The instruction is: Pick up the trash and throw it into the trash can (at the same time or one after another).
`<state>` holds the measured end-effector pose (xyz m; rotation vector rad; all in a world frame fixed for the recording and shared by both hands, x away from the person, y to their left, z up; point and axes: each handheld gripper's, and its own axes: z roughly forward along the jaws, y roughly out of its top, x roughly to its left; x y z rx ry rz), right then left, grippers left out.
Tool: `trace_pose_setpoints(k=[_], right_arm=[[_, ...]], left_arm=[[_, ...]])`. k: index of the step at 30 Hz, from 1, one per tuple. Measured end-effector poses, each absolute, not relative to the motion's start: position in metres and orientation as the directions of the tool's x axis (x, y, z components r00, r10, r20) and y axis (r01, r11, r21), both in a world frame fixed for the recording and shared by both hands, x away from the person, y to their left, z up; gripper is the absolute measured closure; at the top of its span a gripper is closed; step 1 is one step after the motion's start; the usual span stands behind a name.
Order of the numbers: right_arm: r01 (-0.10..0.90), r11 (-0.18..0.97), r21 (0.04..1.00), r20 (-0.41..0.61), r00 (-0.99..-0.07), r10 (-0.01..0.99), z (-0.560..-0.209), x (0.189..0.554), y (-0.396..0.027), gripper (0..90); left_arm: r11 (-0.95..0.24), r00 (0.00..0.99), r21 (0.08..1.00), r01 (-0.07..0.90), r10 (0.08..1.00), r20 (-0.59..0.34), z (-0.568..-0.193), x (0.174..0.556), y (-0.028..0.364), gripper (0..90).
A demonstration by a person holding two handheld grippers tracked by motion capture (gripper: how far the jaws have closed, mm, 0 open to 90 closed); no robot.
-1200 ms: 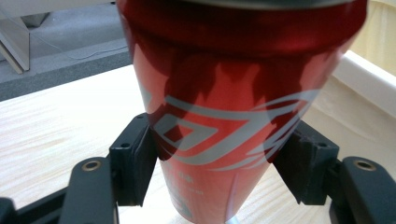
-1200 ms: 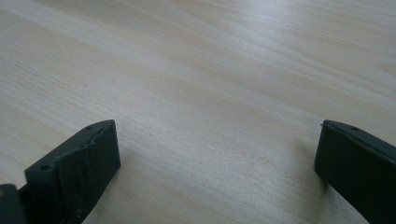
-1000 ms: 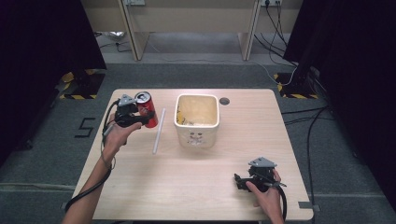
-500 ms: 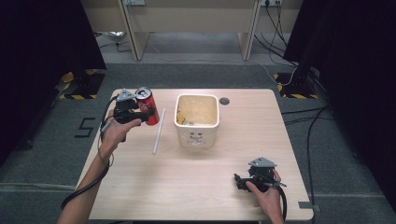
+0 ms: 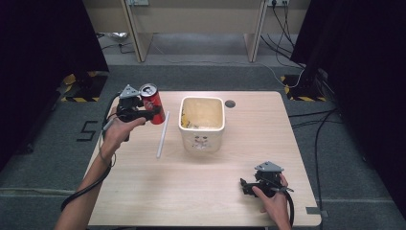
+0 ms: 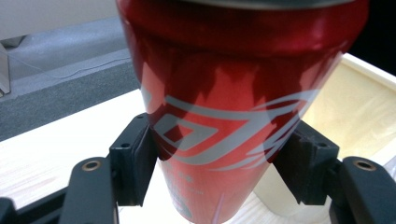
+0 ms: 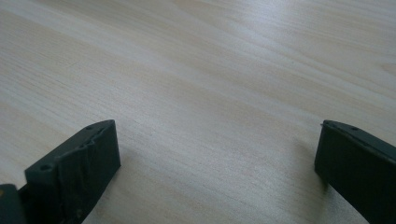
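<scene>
- A pale wooden worktop [image 5: 143,191] stands on grey carpet, with dark curtains at both sides and desk legs beyond its far edge
- The left gripper [image 5: 139,111] is over the far left corner of the worktop, held in the person's left hand [image 5: 117,132], with its grey three-cornered plate on top and its cable trailing down along the forearm
- Its jaws are clamped on a red can [image 5: 152,103]; in the left gripper view both black pads press against the sides of the can [image 6: 224,116], low on its body, across its silver markings
- The can leans a little, its silver top tipped toward the far left, and in the left gripper view its base hangs clear above the wood
- A cream square tub [image 5: 201,123] sits near the middle of the worktop, just to the right of the can; its rim also shows behind the can in the left gripper view [image 6: 364,107]
- A white straw [image 5: 162,135] lies flat on the wood between the can and the tub, apart from both
- A small dark round hole [image 5: 230,103] is set in the worktop behind the tub's far right corner
- The right gripper [image 5: 249,187] rests low at the near right of the worktop in the person's right hand [image 5: 273,203]
- In the right gripper view its jaws stand wide apart with bare wood between them, holding nothing
</scene>
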<state>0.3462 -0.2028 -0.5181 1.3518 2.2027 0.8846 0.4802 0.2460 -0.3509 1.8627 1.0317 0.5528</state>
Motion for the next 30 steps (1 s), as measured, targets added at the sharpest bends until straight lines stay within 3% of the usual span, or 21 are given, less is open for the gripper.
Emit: trace_pose_setpoints(k=[30], right_arm=[[0.636,0.328,0.698,-0.013,-0.447,0.895,-0.518,0.346,-0.203,0.4]], left_arm=[[-0.266,0.589,0.888,0.376,0.808,-0.008,-0.314,0.484,0.22,34.2]])
